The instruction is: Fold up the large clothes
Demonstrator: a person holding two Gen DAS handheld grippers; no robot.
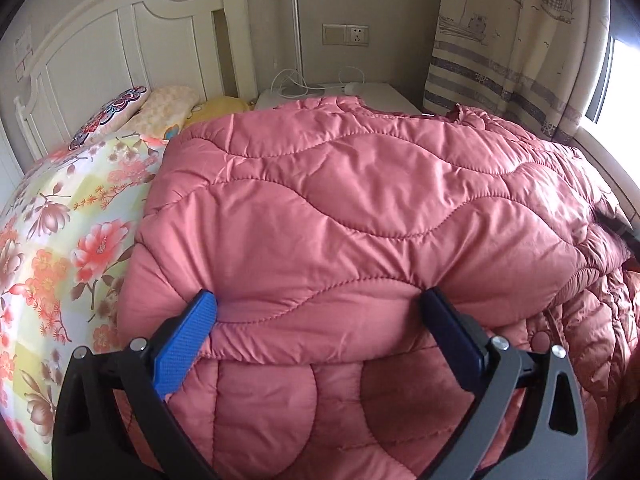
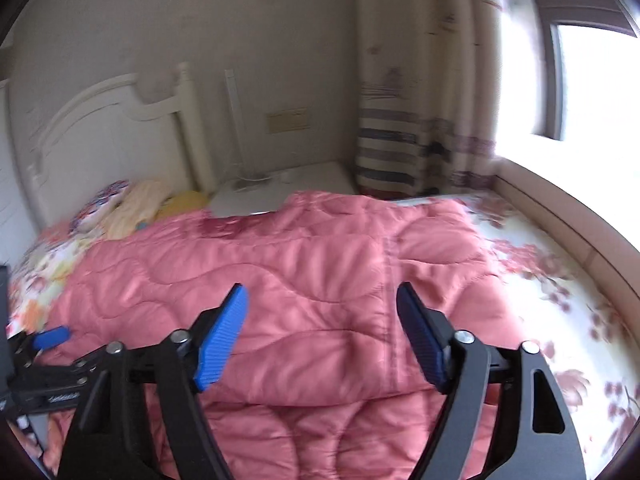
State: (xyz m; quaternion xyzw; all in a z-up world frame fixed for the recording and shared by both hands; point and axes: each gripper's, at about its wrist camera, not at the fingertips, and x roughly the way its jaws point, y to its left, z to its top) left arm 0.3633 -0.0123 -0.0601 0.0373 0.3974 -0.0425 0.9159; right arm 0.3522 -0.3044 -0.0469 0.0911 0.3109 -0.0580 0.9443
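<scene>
Lying across the bed, the pink quilted coat takes up the middle and right of the mattress, with the flowered sheet bare along the left edge in the left wrist view. At the head end, far left, sit three pillows against the white headboard; a white nightstand stands beyond the coat's far edge, and a striped curtain hangs at the far right by the window.

One fold looks done: a thick upper layer lies doubled over a lower one, its rolled edge running across the near side. The left tool straddles that rolled edge with its jaws wide apart, the blue pads pressing into the padding on either side but not closed on it.

The right wrist view is blurred. There the right tool hovers above the coat with its jaws apart and nothing between them; the left tool shows at the left edge. The sheet lies bare toward the bed's right edge.

I judge the task partly done: the coat is halved, yet still broad and puffy. At least one more fold, plus some flattening, seems left.
</scene>
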